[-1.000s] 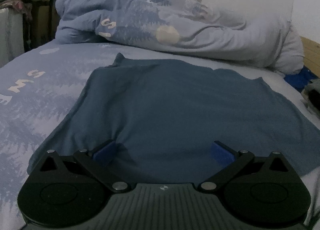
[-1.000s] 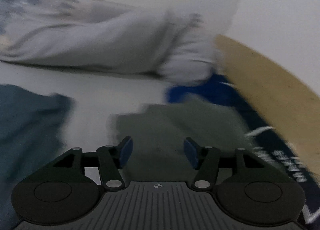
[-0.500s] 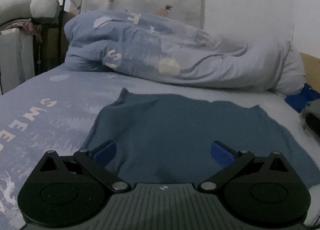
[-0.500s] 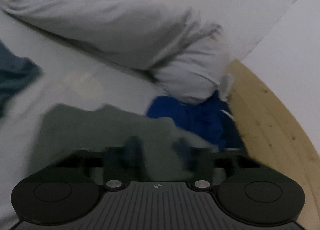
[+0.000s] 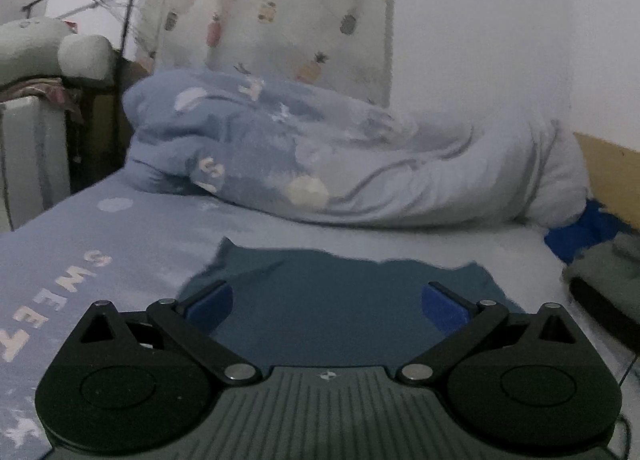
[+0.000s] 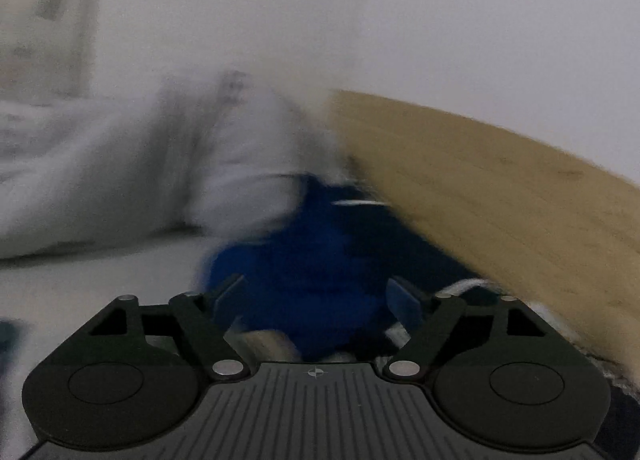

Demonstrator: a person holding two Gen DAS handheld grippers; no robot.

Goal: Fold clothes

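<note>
Left gripper [image 5: 327, 304] is held level w/ fingers wide apart, nothing between the blue pads [image 5: 210, 302], both fingers sharp in frame. Right gripper [image 6: 316, 300] is also spread, a bit narrower than the left imo, nothing pinched either. Its fingertips [image 6: 402, 302] look smeared by blur, so can't tell exact pad angle tbh.

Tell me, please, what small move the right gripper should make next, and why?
Probably ease the right gripper down onto the bright blue garment and close. Its jaws are open and empty, with that crumpled garment right ahead, by the wooden board. The left gripper is open too, over the flat dark blue garment.
</note>
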